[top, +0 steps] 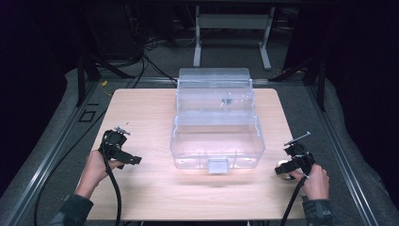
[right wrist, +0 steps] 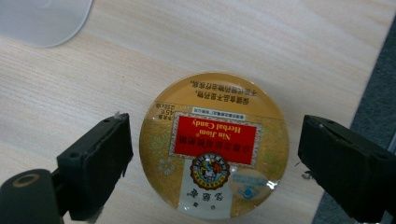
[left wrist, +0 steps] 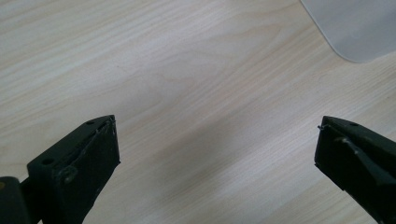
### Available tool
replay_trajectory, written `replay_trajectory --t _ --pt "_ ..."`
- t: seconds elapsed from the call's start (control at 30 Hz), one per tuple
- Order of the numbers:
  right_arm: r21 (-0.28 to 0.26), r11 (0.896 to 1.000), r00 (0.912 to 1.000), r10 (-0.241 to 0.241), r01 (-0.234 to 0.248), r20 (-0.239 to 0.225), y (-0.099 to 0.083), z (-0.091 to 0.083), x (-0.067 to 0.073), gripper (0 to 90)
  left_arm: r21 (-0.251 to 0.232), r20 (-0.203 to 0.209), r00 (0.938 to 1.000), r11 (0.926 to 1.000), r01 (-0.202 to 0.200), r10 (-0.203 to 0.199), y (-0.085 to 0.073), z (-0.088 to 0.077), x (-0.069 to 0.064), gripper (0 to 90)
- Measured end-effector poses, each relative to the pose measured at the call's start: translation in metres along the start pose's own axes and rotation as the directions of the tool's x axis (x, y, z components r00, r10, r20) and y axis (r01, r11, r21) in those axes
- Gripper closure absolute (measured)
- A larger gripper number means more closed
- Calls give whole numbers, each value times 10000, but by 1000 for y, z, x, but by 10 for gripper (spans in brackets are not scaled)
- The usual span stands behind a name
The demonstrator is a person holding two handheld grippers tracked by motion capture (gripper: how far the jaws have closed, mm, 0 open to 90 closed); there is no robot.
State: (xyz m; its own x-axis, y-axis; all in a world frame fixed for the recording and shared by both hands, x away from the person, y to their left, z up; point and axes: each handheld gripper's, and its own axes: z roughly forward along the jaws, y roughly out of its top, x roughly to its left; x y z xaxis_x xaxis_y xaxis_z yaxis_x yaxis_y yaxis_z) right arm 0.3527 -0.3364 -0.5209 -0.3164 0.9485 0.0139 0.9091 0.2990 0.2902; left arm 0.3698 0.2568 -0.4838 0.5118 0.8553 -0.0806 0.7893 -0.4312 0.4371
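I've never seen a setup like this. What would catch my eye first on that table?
Probably the big clear plastic box in the middle of the wooden table, its lid thrown open toward the back. Next, the round golden herbal candy tin lying flat near the table's right edge, with the right tongs poised open on either side of it, not touching. The left tongs hang open over bare wood.

The right hand-held gripper (right wrist: 212,154) is hovering over a round candy tin (right wrist: 214,144), which is sitting on the light wooden worktop (right wrist: 187,42) in the middle of the frame. The jaws are standing wide, one on each side of the tin, not touching it. The gold lid with its red label is reading upside down. A clear plastic corner (right wrist: 42,21) is poking in at the upper left, and grey floor (right wrist: 378,98) is showing along the right edge.
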Motion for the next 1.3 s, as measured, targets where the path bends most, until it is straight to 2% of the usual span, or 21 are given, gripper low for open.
replay_trajectory --t 0.17,0.23,0.33,0.63,0.97,1.03,1.1,1.2,1.23,1.27,1.3 --pt "245 9997 9998 83 -78 -193 1 7 -1 104 149 52 10000 9999 65 -66 -2 7 2 2" --pt "425 9991 9998 22 -14 -198 2 6 0 138 212 110 9999 9998 48 -50 -2 8 2 2" --pt "378 9993 9999 43 -38 -133 2 8 0 182 247 127 9999 9997 47 -50 -3 10 2 1" --pt "430 9990 9999 -95 101 -144 2 8 0 199 286 138 9998 9995 119 -123 -6 11 6 2" --pt "232 9992 9991 -308 315 -281 6 -9 3 201 299 168 9998 9995 70 -75 -6 9 6 2" --pt "146 9992 9983 -360 367 -452 7 -15 2 201 267 156 9999 9996 63 -67 -4 8 5 2" --pt "37 9990 9989 -434 435 -153 8 -20 3 201 289 88 10000 9996 34 -36 -2 8 4 1" --pt "7 9988 9978 -486 487 -462 9 -28 1 202 296 90 10000 9996 -25 22 0 9 1 1" --pt "-29 9986 9985 -533 533 -94 9 -30 2 202 304 113 9999 9995 -84 81 0 10 0 2" --pt "-106 9986 9984 -528 526 -216 9 -33 2 202 347 107 9999 9993 -105 101 1 10 -1 2" --pt "-108 9986 9962 -517 511 -698 10 -35 1 202 387 111 9999 9992 -113 109 1 11 -1 2"
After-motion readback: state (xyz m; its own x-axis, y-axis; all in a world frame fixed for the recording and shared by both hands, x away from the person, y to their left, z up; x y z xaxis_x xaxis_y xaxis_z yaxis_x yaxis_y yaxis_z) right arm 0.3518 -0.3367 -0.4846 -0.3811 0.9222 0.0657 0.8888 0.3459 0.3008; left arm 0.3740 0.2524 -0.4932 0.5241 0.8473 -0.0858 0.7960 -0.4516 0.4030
